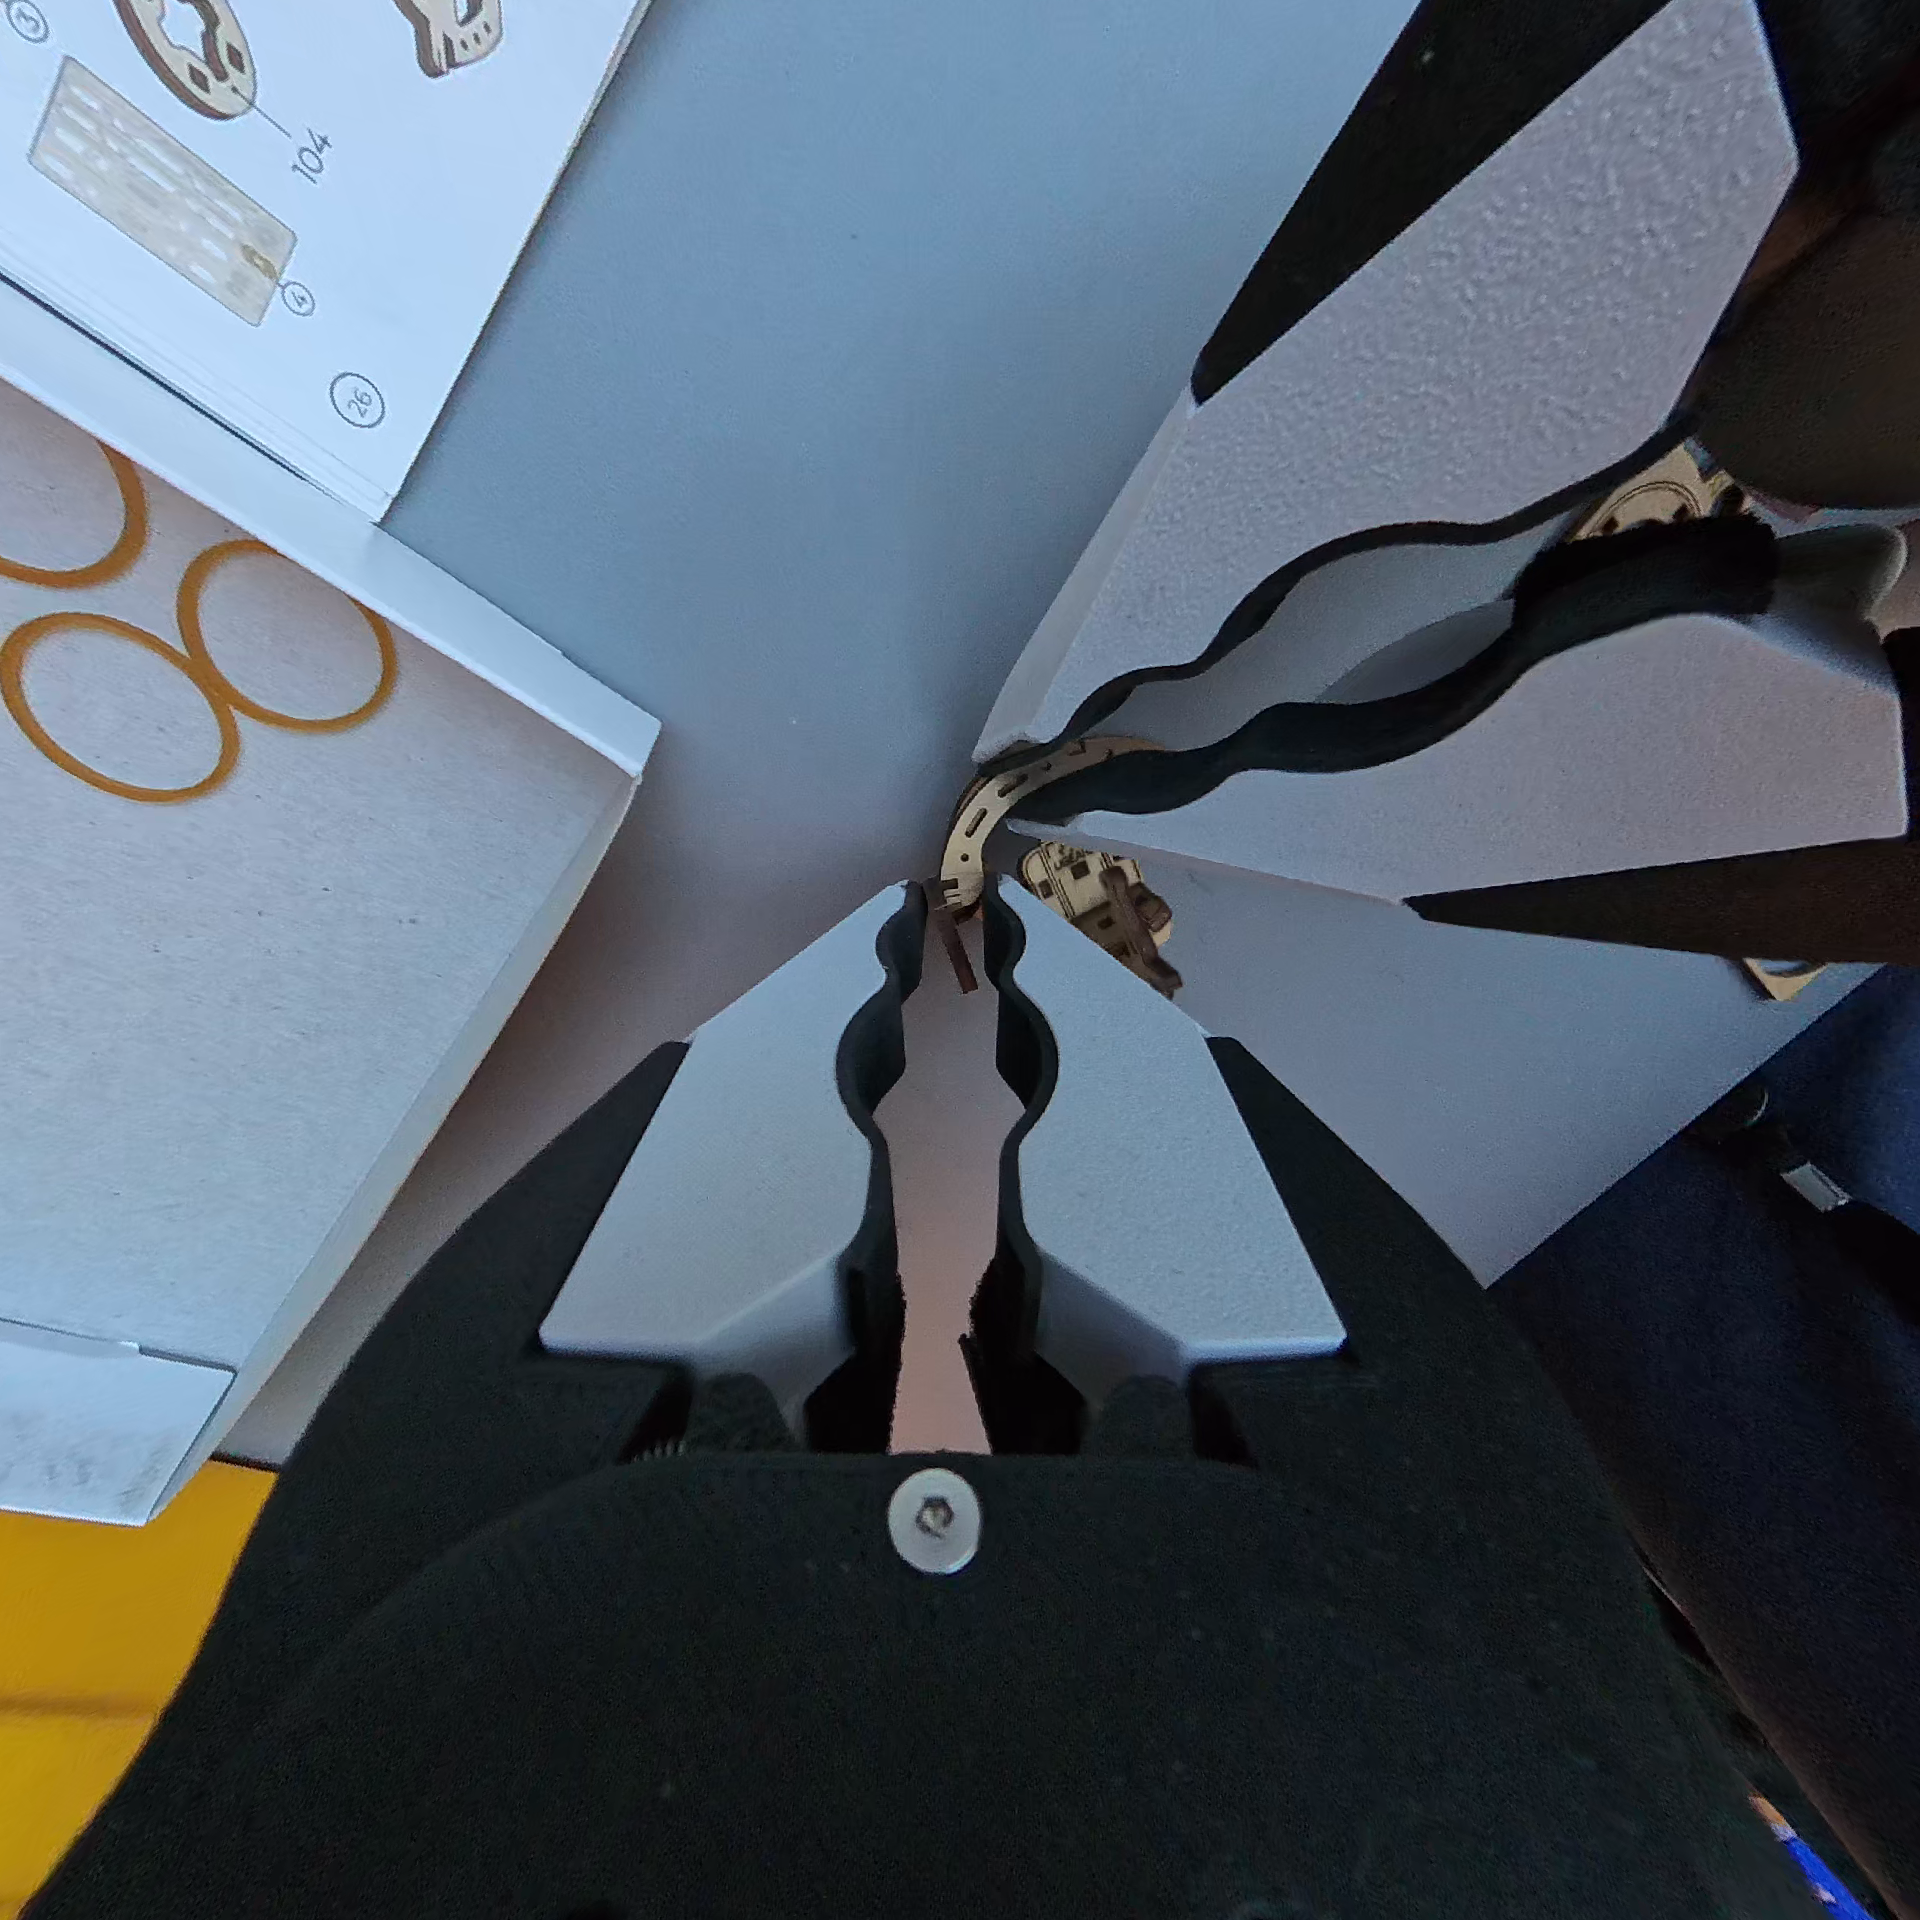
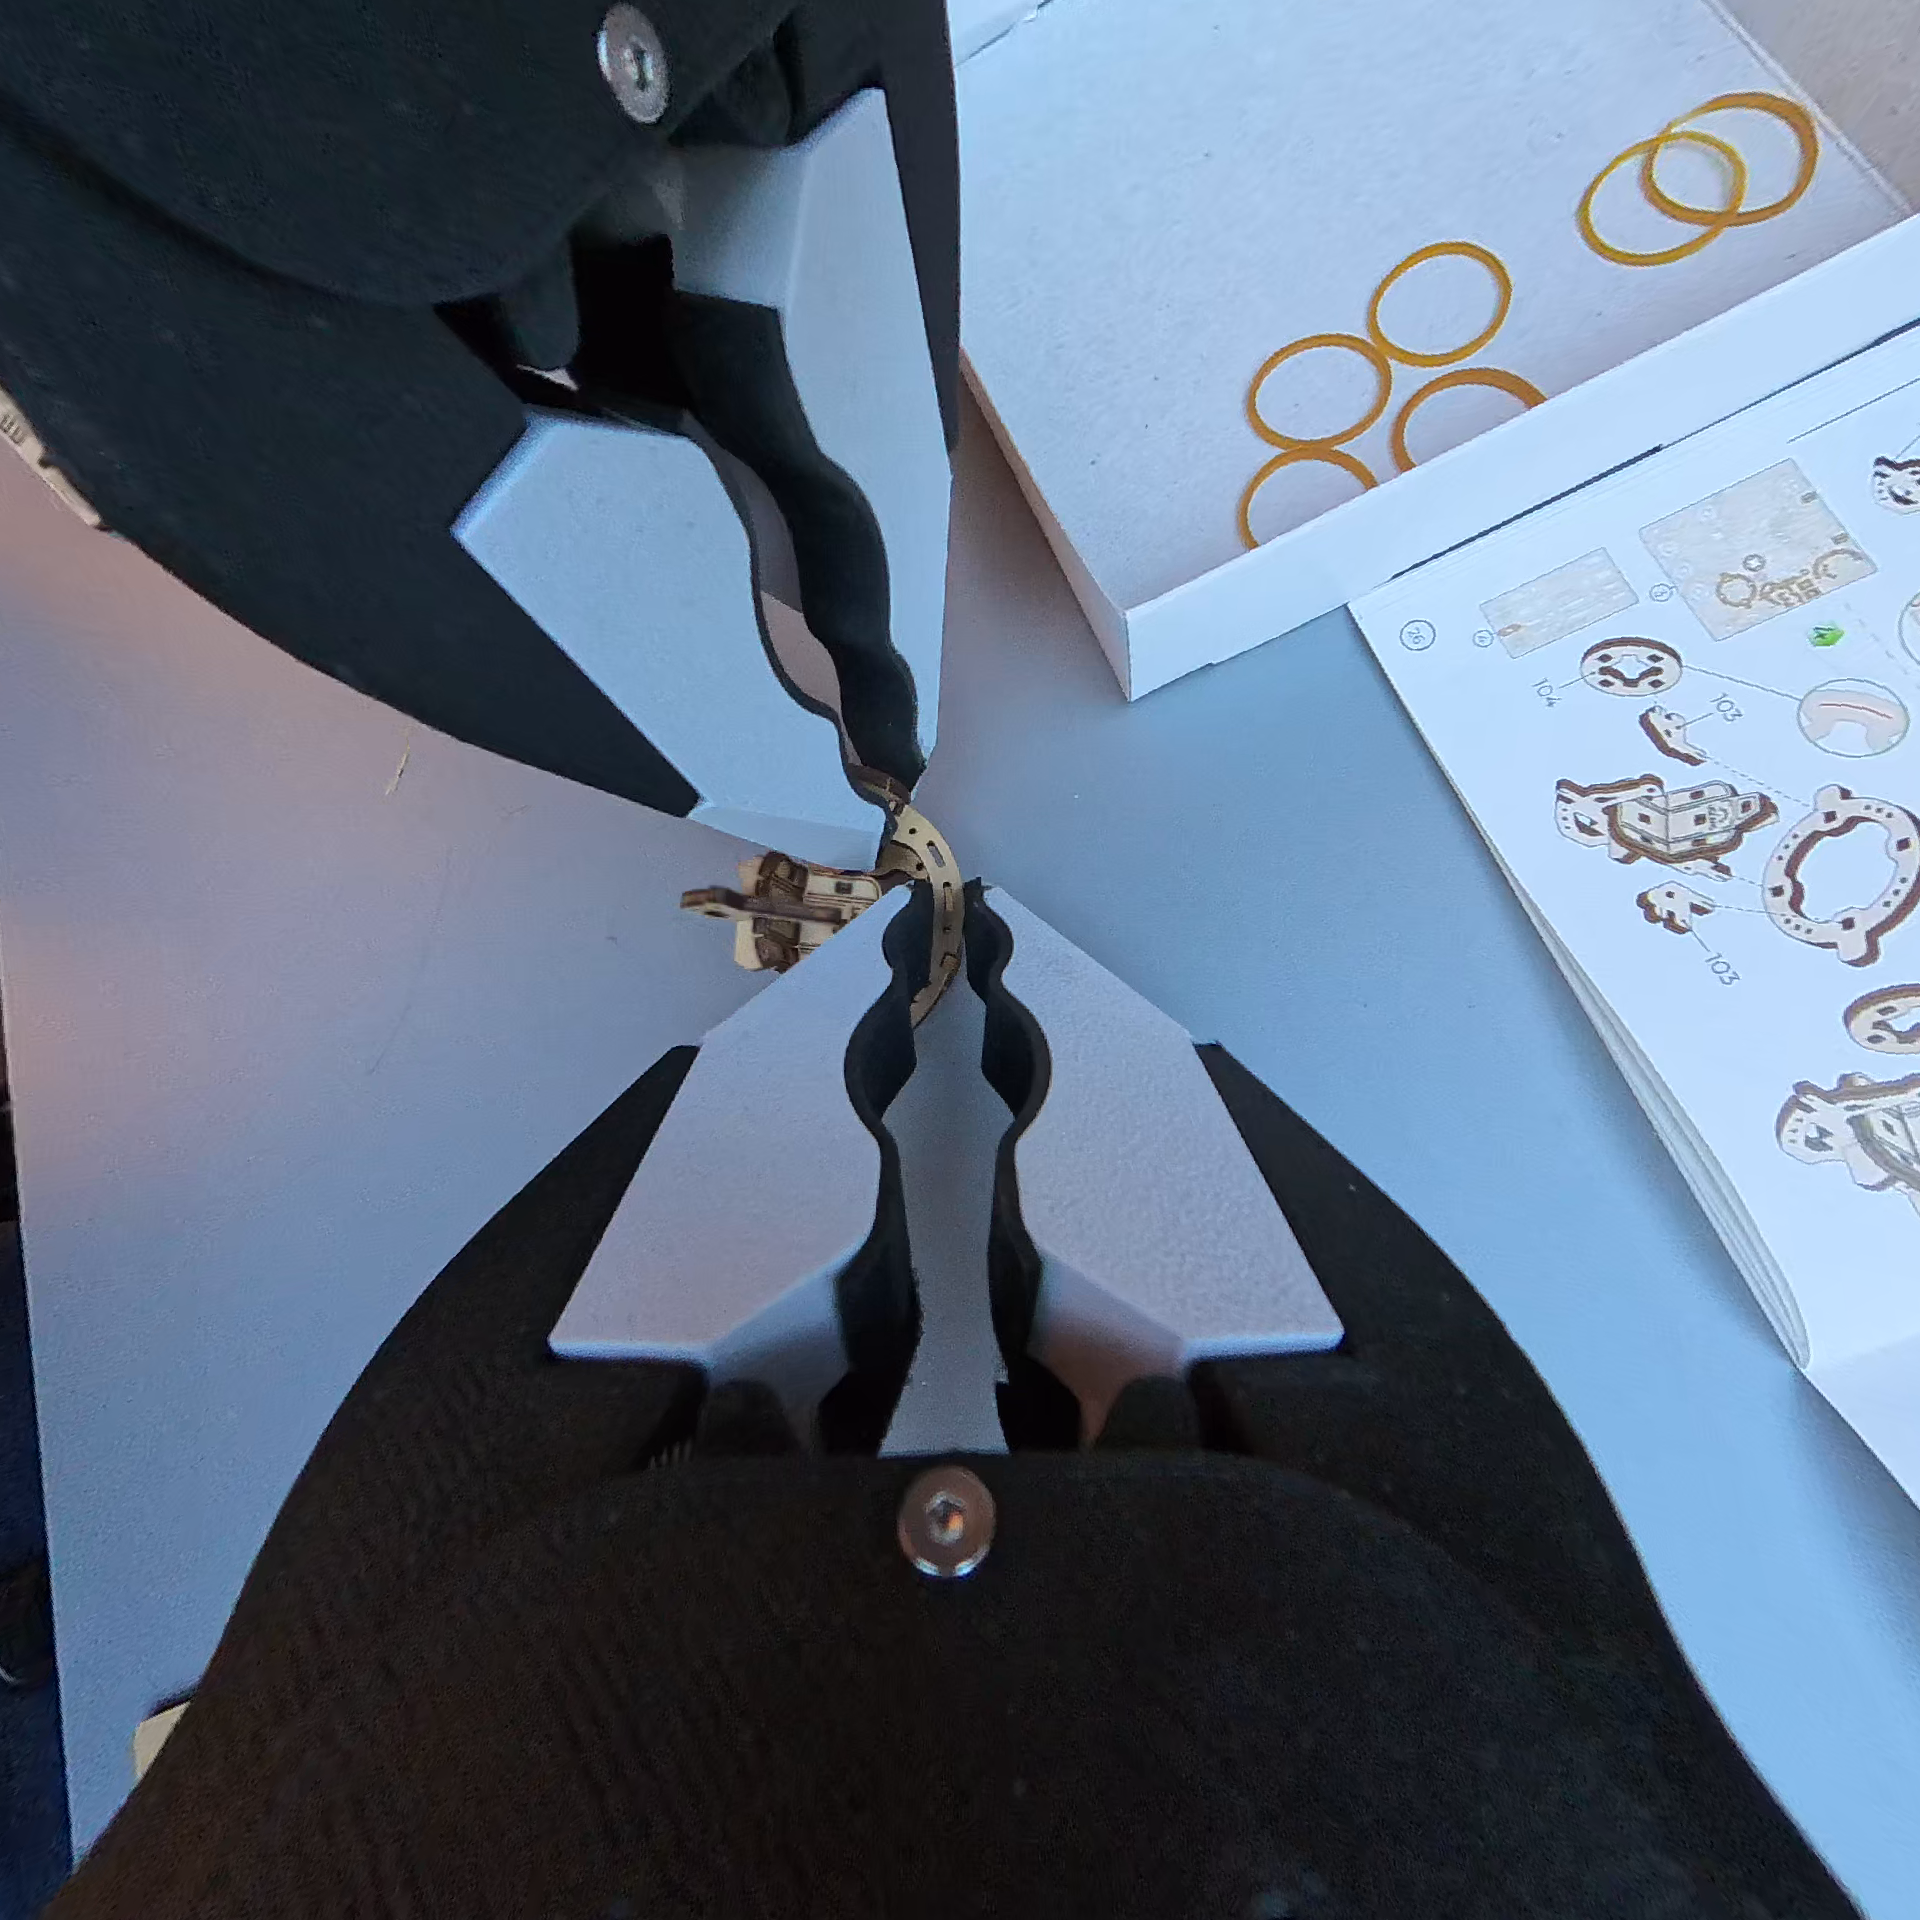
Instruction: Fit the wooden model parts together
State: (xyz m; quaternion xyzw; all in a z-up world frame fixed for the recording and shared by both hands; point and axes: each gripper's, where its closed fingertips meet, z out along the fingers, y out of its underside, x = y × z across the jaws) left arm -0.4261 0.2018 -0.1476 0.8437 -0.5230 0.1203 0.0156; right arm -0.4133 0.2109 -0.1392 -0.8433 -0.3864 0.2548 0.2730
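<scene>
It looks like a hobby work table: a plain grey table (image 2: pixel 1299 935), an open build booklet (image 2: pixel 1662 831), and a box lid (image 2: pixel 1143 312) holding rubber bands (image 2: pixel 1439 303).

A: Where did the left wrist camera sit?

B: Behind its own grey-and-black left gripper (image 1: pixel 954 902), looking along the fingers, down at the pale grey tabletop (image 1: pixel 810 364), very close.

A: And the right?

B: Likewise behind the right gripper (image 2: pixel 943 914). Both shared the curved slotted wooden ring piece (image 1: pixel 971 831) (image 2: pixel 940 883), white instruction booklet (image 1: pixel 436 260) (image 2: pixel 1621 831) and orange rubber bands (image 1: pixel 281 634) (image 2: pixel 1439 301).
</scene>
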